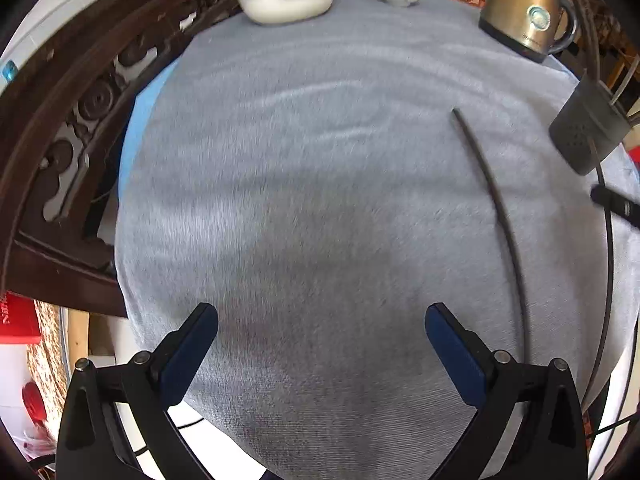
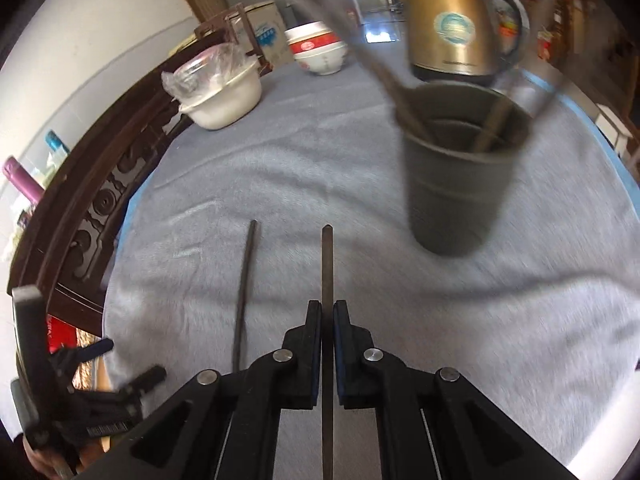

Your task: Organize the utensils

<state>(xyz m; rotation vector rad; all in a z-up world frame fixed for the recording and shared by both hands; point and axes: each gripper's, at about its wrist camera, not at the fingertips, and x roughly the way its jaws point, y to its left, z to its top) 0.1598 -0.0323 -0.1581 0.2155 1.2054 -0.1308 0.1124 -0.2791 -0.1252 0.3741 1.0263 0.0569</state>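
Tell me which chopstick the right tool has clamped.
The right tool is shut on the chopstick pointing straight ahead between its fingers. The other chopstick lies loose on the cloth to its left.

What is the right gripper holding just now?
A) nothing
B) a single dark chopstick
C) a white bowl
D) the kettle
B: the right gripper is shut on a thin dark chopstick that sticks out ahead of it, while another chopstick lies on the grey cloth.
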